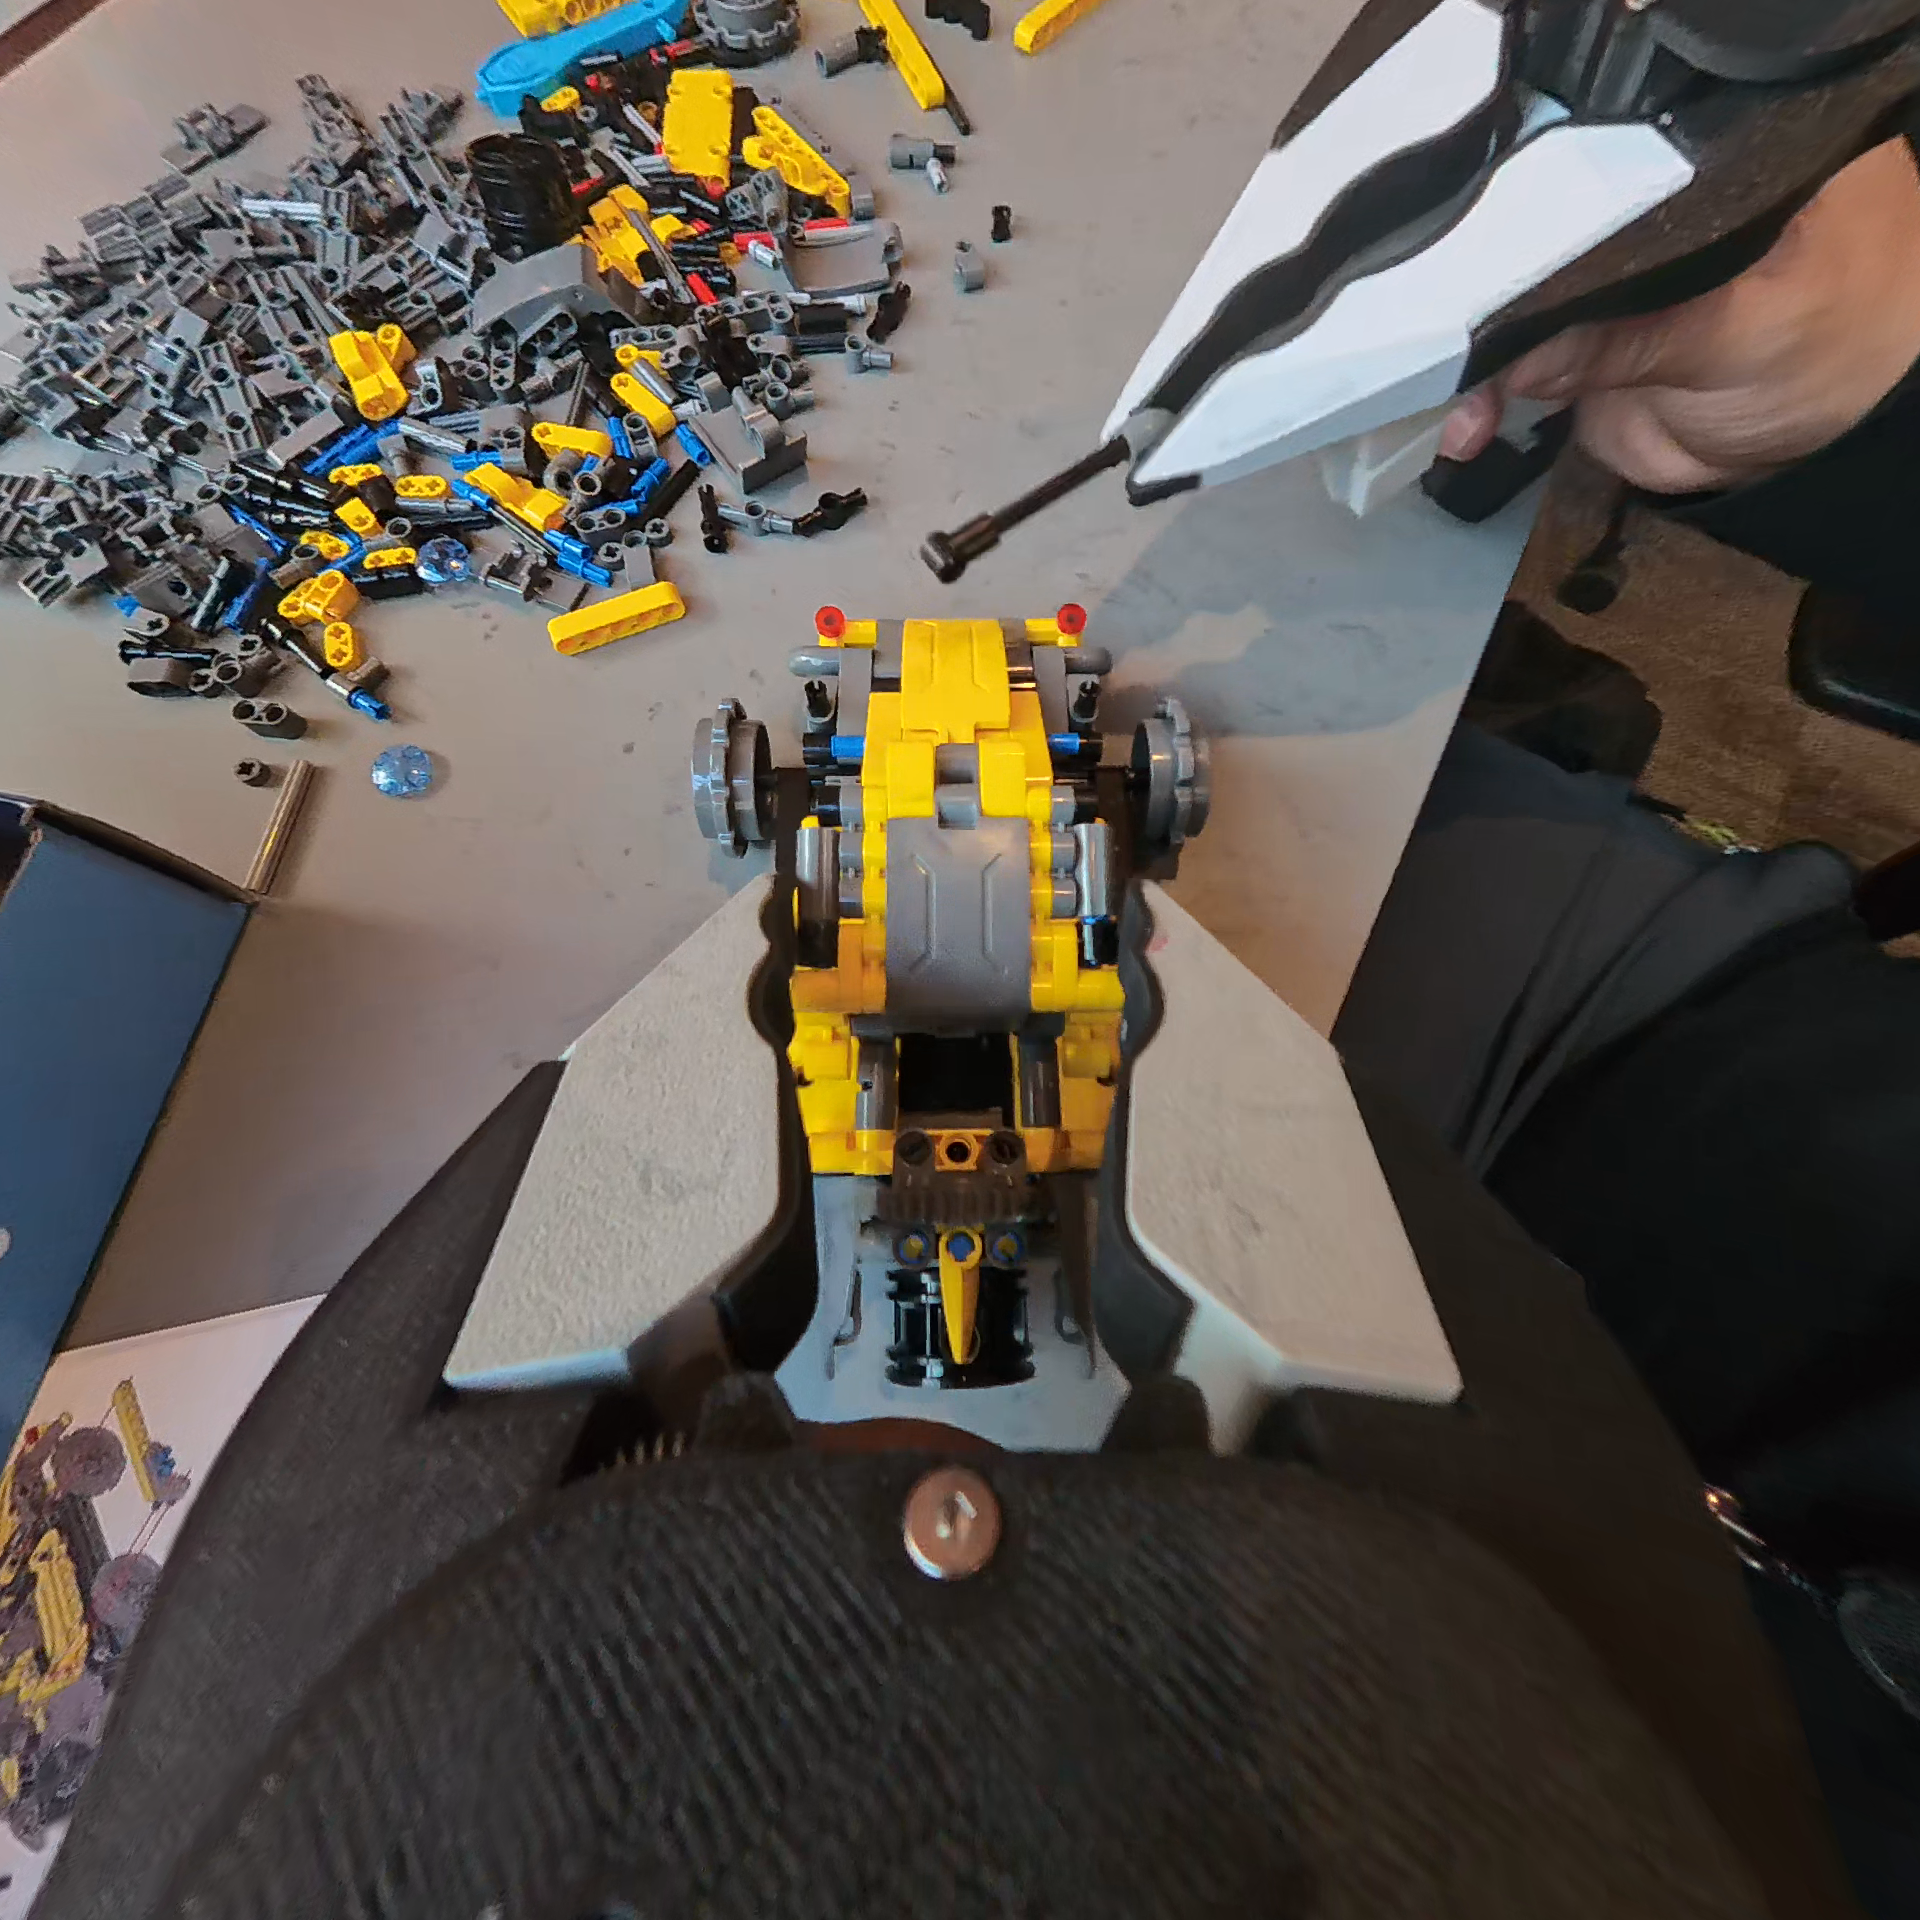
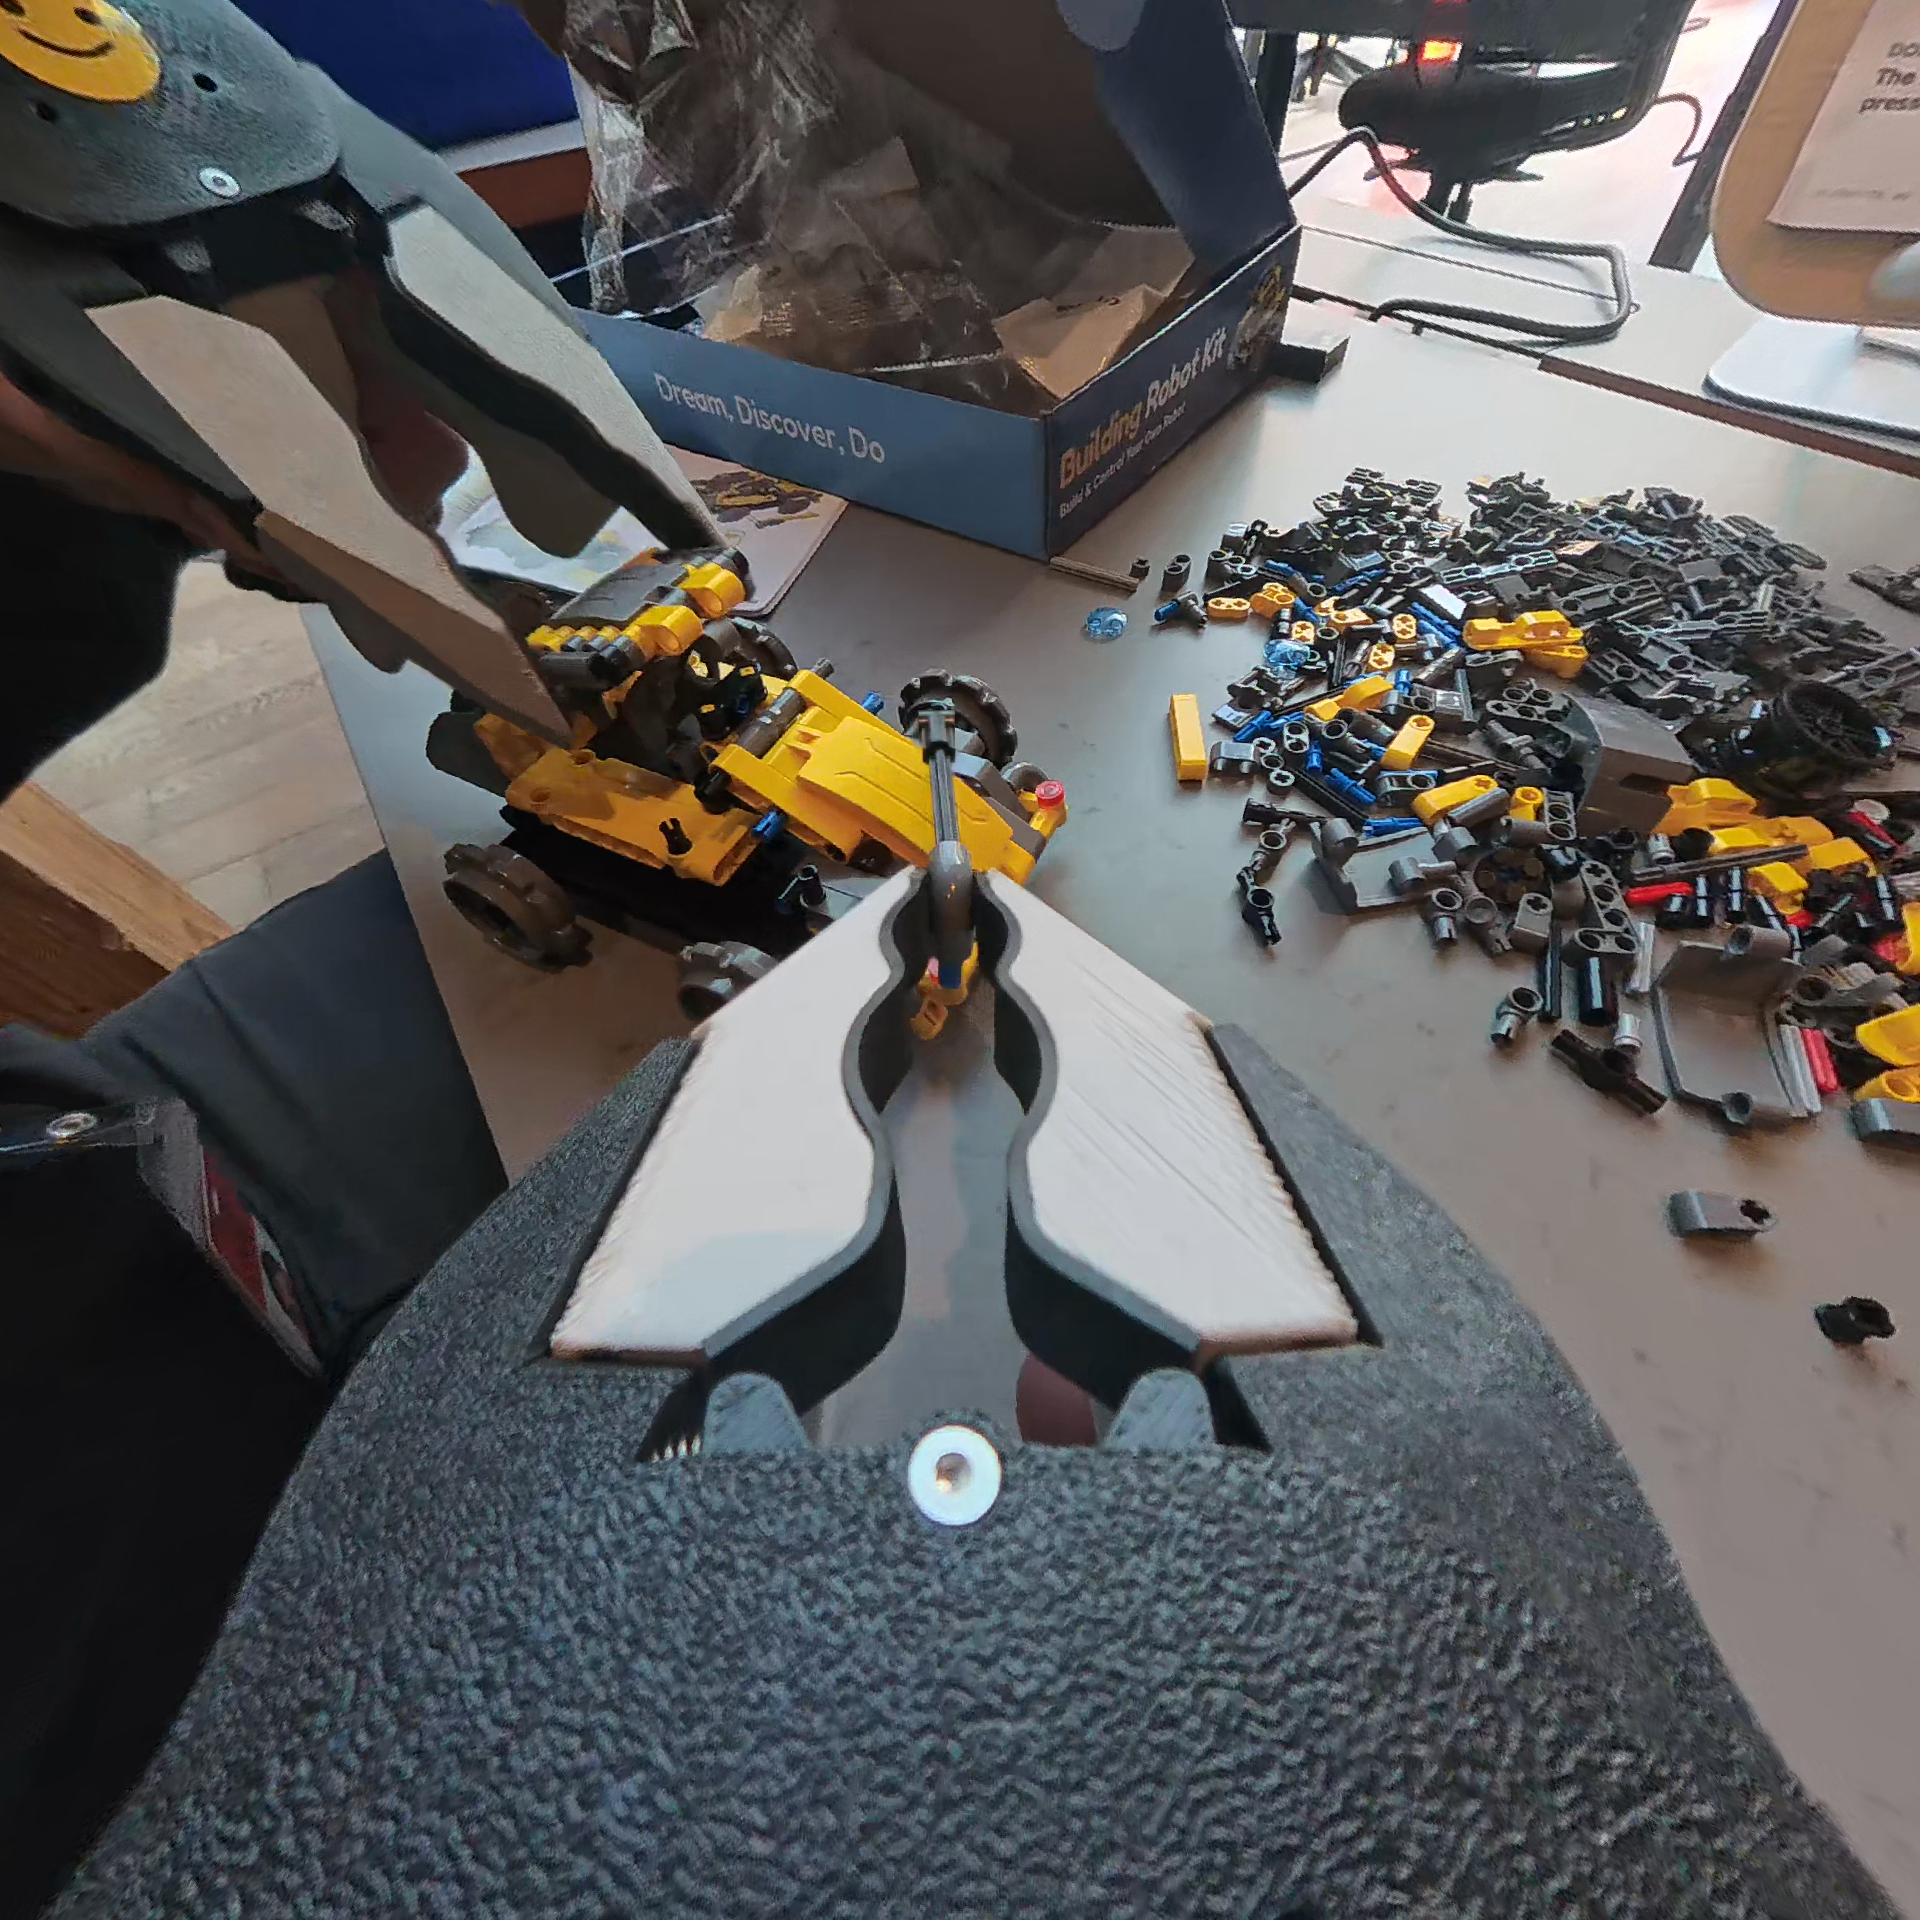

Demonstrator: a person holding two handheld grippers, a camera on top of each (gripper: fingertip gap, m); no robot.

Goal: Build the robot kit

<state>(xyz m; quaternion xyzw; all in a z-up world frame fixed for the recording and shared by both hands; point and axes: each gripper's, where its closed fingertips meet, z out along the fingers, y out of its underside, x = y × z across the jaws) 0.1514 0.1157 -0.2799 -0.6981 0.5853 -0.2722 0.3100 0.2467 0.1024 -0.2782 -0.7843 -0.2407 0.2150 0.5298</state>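
My left fingers (image 1: 951, 935) clamp the yellow vehicle model (image 1: 951, 831) by its rear. My right fingers (image 2: 951, 914) pinch a black axle piece (image 2: 940, 769), just right of the model. Loose parts (image 1: 416, 364) lie far left on the grey tabletop (image 1: 468, 935). A steady grip suits both.
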